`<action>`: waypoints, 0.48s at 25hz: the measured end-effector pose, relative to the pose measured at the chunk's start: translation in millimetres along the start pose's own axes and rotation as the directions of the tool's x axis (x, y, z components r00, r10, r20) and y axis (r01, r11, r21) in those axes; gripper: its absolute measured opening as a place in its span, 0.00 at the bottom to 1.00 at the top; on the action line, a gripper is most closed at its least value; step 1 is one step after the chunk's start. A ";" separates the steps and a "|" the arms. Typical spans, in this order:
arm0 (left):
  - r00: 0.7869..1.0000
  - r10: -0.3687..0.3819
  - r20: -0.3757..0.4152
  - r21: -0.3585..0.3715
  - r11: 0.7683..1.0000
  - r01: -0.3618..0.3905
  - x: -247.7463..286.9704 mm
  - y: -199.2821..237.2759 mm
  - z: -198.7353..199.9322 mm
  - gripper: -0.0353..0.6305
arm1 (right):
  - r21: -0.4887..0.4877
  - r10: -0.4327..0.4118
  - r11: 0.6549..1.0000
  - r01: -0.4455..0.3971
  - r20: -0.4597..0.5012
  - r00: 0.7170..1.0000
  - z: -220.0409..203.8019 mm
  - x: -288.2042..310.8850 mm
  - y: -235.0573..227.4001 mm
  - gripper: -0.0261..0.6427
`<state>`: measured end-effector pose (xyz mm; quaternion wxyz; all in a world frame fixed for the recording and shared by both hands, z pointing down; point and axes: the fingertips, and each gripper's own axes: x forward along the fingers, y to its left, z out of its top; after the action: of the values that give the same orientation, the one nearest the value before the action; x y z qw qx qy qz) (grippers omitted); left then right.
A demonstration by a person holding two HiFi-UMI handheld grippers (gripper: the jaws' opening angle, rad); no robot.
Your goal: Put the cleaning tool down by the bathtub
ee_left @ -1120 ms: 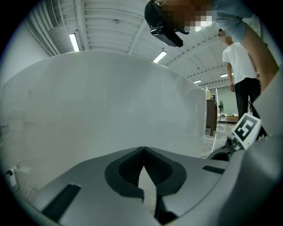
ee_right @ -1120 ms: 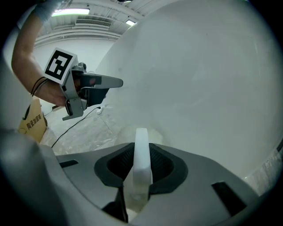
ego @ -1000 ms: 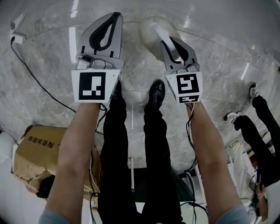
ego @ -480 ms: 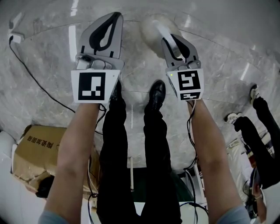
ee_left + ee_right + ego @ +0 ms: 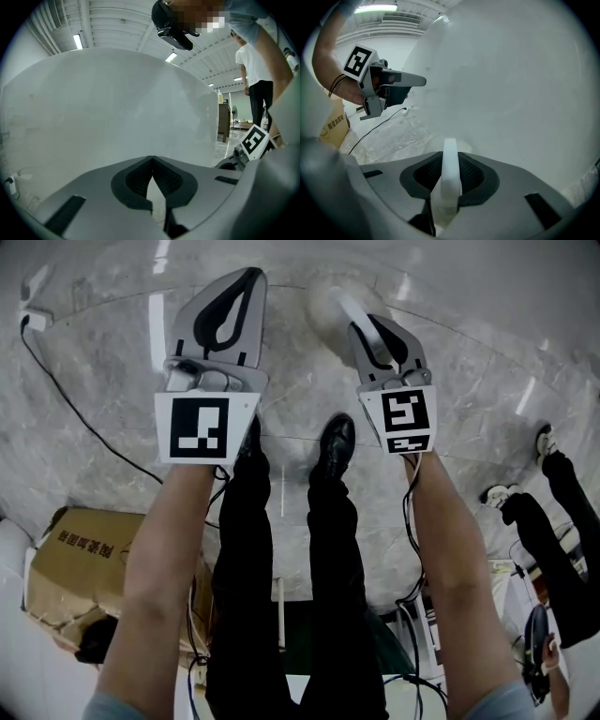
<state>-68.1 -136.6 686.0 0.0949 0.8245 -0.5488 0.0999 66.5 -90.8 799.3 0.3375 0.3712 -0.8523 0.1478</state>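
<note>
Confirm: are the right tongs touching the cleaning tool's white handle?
Touching. The right gripper view shows the right tongs shut on the cleaning tool's white handle, pinched between both dark pads with no gap.

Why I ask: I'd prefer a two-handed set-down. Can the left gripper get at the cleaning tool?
Probably yes: nothing lies between the left gripper and the cleaning tool clamped in the right gripper alongside. Its jaws are shut, so they'd need opening first.
</note>
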 end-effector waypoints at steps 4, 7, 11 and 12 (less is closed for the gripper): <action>1.000 -0.005 -0.020 0.006 1.000 0.005 0.1 0.8 -8.0 0.08 | -0.022 0.015 1.000 -0.015 -0.014 1.000 -4.1 6.1 3.9 0.20; 1.000 -0.006 -0.019 0.003 1.000 0.006 1.4 1.5 -10.9 0.08 | -0.034 0.019 0.999 -0.019 -0.011 1.000 -2.7 11.7 3.1 0.20; 1.000 -0.007 -0.031 -0.001 1.000 0.007 0.5 1.8 -16.3 0.08 | -0.046 0.018 0.999 -0.019 -0.013 1.000 -1.0 17.3 2.2 0.20; 0.999 -0.008 -0.032 -0.001 1.000 0.008 0.6 1.8 -17.0 0.08 | -0.052 0.014 0.999 -0.015 -0.016 1.000 -0.6 18.6 1.1 0.20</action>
<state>-70.5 -133.3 702.5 0.1045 0.8249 -0.5440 0.1122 56.8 -99.7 812.4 0.3526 0.3550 -0.8559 0.1307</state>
